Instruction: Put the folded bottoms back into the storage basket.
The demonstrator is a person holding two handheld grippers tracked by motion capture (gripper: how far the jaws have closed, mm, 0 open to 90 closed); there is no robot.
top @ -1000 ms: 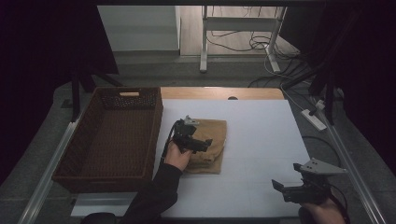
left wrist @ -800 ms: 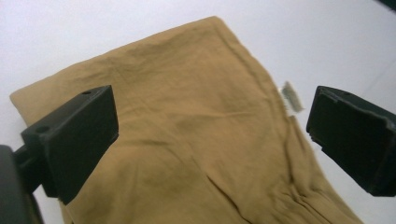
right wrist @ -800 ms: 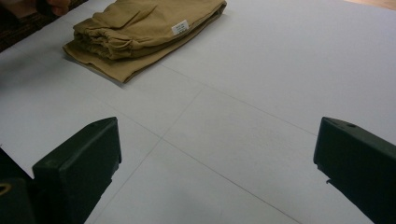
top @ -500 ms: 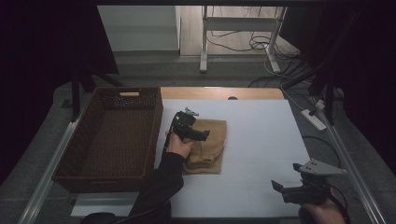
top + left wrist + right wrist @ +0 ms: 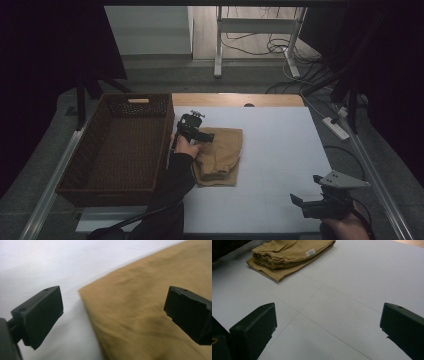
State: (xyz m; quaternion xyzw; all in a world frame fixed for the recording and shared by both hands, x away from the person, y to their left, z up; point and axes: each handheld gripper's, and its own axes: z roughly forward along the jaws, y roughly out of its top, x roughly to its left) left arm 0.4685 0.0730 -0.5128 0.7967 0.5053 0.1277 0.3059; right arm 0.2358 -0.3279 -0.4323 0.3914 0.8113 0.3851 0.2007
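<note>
Left gripper [image 5: 200, 134] hovers spread over the folded tan garment [image 5: 220, 155]; right gripper [image 5: 312, 202] spread, near right

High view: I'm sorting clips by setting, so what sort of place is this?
Probably a lab or workshop recording station: a white work table, loose cables on the floor beyond, and a power strip beside the table.

Left claw [image 5: 206, 136]: black body, small knobbed mount on top, black cable trailing off it. Right claw [image 5: 300, 203]: black, grey three-cornered plate on top. Jaws on both are blocky matte-black pads with small screw holes near the tips. Person's left arm wears a black long sleeve [image 5: 172, 187].
</note>
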